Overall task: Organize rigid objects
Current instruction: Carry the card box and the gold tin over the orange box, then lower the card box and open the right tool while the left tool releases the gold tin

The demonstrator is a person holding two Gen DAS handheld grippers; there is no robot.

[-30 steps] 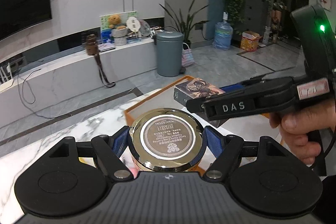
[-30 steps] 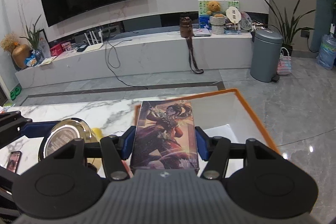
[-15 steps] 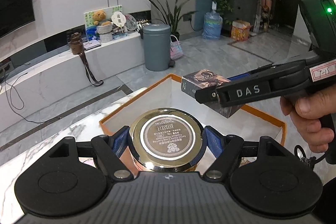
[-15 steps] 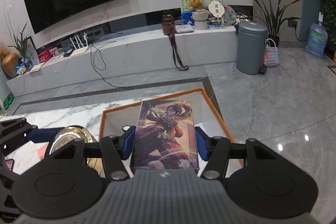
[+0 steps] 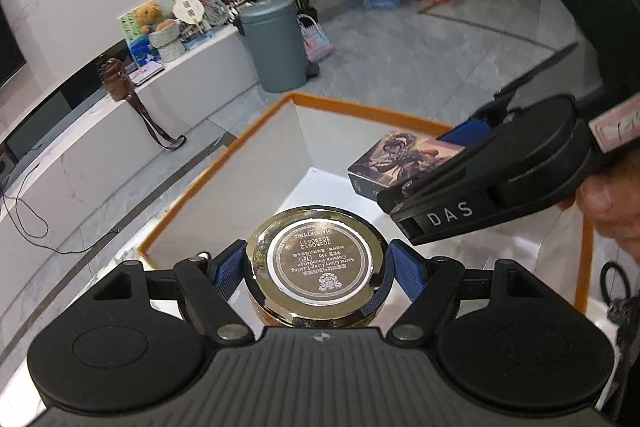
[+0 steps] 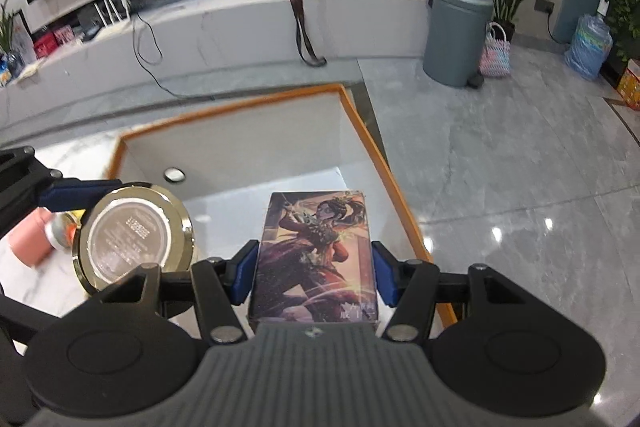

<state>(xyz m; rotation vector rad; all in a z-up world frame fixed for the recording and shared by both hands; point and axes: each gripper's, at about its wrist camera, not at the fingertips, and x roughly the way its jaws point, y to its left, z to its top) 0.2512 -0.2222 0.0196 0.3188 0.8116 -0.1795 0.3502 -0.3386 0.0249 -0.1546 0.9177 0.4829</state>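
Holding compact (image 5: 319, 263) | card box (image 6: 316, 251) | over orange-rimmed box (image 6: 362, 131)

The right gripper (image 6: 314, 269) clamps an illustrated card box (image 6: 316, 255) between its blue-padded fingers (image 6: 245, 273), above an open orange-rimmed box (image 6: 362, 115) that sits at the worktop's (image 6: 60, 163) far edge by the floor. To the left, the left gripper's blue finger (image 6: 80, 195) holds a round gold compact (image 6: 134, 237), label side showing, over the box's left part. A pink object (image 6: 28, 241) lies on the worktop beyond it.
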